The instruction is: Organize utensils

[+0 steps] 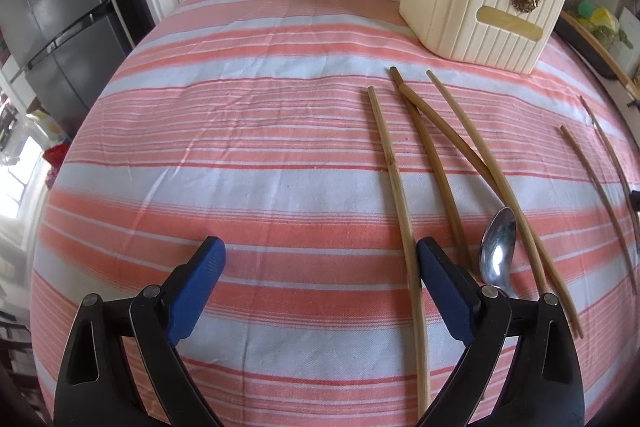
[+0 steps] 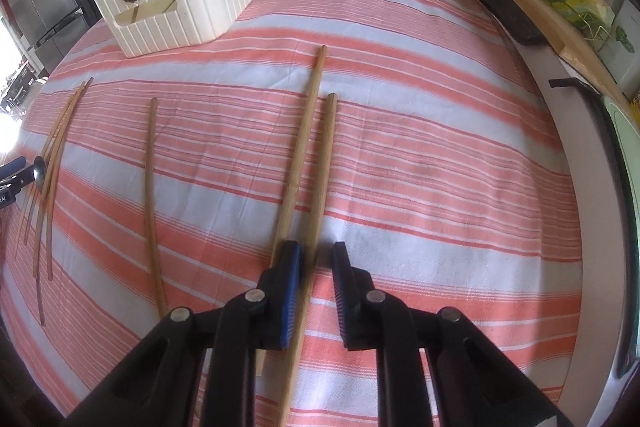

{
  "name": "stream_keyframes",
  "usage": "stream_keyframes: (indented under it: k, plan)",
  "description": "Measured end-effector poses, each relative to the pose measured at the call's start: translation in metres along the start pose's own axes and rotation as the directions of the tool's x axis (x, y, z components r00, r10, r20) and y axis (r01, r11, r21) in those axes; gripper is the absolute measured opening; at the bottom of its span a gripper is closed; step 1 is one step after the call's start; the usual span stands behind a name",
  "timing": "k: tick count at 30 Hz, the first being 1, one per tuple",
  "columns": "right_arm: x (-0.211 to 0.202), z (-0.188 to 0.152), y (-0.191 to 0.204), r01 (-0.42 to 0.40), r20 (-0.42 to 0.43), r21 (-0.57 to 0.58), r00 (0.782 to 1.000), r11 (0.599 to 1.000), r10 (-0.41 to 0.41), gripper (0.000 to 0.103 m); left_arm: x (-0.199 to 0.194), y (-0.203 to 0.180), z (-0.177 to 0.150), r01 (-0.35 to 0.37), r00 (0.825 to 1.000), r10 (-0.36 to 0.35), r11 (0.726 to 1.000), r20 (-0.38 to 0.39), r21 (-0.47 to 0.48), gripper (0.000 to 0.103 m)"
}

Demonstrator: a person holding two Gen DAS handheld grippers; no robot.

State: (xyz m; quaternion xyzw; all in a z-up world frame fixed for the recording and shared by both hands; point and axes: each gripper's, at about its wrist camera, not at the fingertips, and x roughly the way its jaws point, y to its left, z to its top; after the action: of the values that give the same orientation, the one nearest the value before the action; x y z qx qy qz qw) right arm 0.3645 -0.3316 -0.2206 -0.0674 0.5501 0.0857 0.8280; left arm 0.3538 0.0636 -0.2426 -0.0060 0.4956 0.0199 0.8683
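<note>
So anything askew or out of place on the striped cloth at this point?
Yes. Several chopsticks lie loose and crossing one another beside a spoon, none in the cream holder. Two more chopsticks lie splayed rather than parallel by the right gripper.

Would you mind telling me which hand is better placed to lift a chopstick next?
Right: the right gripper has a chopstick between its jaws, while the left gripper hangs open over bare cloth.
</note>
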Motion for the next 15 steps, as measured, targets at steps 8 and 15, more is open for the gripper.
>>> stream_keyframes:
  k: [8, 15]
  plan:
    - [0.003, 0.011, 0.003, 0.014, -0.046, -0.046, 0.999, 0.999, -0.017, 0.015, 0.011, 0.002, 0.021, 0.038, 0.996, -0.034, 0.998, -0.078, 0.051, 0.091]
    - [0.015, 0.039, -0.003, -0.005, -0.053, -0.047, 0.999, 0.999, 0.002, 0.015, 0.020, -0.007, 0.040, 0.056, 0.994, -0.049, 0.995, -0.094, 0.078, 0.078]
